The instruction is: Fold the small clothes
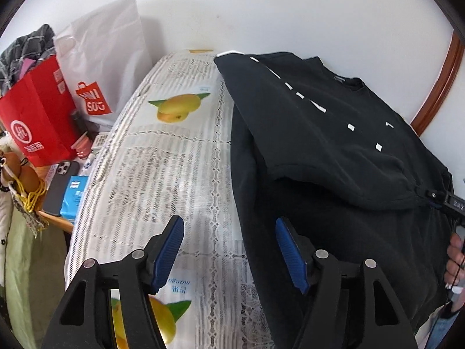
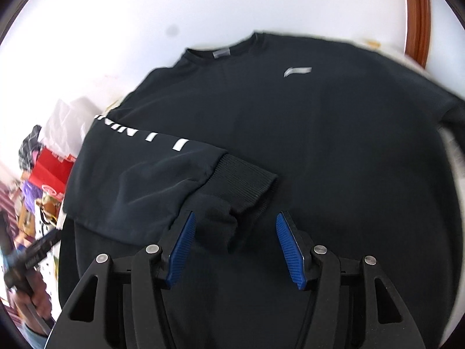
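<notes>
Left gripper (image 1: 229,250): jaws spread, empty, above worktop (image 1: 162,174) at near left edge of black sweatshirt (image 1: 319,133). Right gripper (image 2: 235,247): jaws spread, straddling folded sleeve cuff (image 2: 247,183), pads clear of it.

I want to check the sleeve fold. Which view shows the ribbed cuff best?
The right wrist view: the cuff lies in full sight, across the sweatshirt front, just ahead of the tongs. In the left wrist view the folded sleeve shows, but its end is dark and its ribbing cannot be made out.
</notes>
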`<state>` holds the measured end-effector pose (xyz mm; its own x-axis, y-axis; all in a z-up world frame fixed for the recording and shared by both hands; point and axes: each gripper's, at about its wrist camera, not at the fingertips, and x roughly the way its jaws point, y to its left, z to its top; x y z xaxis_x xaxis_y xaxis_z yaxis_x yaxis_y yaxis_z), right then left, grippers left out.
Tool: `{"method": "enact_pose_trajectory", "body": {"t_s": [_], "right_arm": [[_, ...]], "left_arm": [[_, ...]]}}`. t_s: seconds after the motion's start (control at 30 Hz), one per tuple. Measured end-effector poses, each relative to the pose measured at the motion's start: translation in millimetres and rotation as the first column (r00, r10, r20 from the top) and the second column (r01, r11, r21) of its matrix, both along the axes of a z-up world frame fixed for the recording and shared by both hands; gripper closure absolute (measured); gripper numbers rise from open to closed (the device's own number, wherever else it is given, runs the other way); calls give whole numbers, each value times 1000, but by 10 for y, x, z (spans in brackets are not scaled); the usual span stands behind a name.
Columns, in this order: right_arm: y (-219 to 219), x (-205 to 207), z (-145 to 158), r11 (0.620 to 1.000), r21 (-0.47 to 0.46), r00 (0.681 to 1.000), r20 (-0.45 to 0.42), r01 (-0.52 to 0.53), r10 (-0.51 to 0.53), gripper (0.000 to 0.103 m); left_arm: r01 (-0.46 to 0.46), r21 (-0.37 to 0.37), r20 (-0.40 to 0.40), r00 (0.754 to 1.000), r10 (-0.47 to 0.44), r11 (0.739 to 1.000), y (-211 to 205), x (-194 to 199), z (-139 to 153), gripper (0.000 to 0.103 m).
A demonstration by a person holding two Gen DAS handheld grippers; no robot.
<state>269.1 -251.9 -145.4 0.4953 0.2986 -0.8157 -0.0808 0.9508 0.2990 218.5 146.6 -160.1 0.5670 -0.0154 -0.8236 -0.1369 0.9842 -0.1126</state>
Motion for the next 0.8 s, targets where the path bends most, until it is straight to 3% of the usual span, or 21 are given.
{"method": "enact_pose_trajectory", "body": {"t_s": [0.17, 0.23, 0.27, 0.3, 0.33, 0.4, 0.43, 0.47, 0.6, 0.7, 0.8], "right_arm": [[171, 222, -110, 999, -48, 1000, 11, 23, -23, 57], [239, 269, -77, 995, -102, 999, 36, 21, -17, 74], [268, 294, -40, 992, -127, 999, 49, 13, -7, 89], [279, 312, 2, 992, -125, 998, 58, 0, 7, 93], [284, 325, 63, 994, -113, 997, 70, -10, 18, 94], [251, 320, 275, 996, -89, 992, 125, -14, 25, 95], [230, 315, 364, 997, -80, 988, 149, -14, 26, 95], [198, 326, 487, 997, -70, 983, 184, -14, 27, 96], [9, 385, 840, 991, -125, 957, 291, 50, -12, 96], [-240, 480, 946, 983, -146, 946, 318, 114, -63, 96], [-444, 643, 945, 967, -180, 935, 337, 179, -110, 96]], "left_arm": [[17, 99, -11, 1000, -16, 995, -97, 248, -112, 40], [18, 127, 11, 1000, -20, 992, -148, 362, -114, 40], [22, 134, 16, 1000, -24, 991, -165, 400, -112, 40], [28, 144, 20, 999, -31, 989, -194, 452, -106, 42], [32, 155, 28, 999, -37, 987, -219, 486, -94, 46], [31, 167, 39, 999, -38, 985, -244, 546, -81, 71], [26, 154, 37, 999, -32, 988, -236, 559, -84, 79], [16, 136, 33, 999, -21, 991, -213, 568, -92, 96], [-29, 79, 35, 999, 26, 996, -37, 540, -100, 97], [-41, 45, 40, 998, 39, 998, 40, 507, -100, 97], [-52, 57, 42, 998, 50, 997, 48, 485, -106, 97]]}}
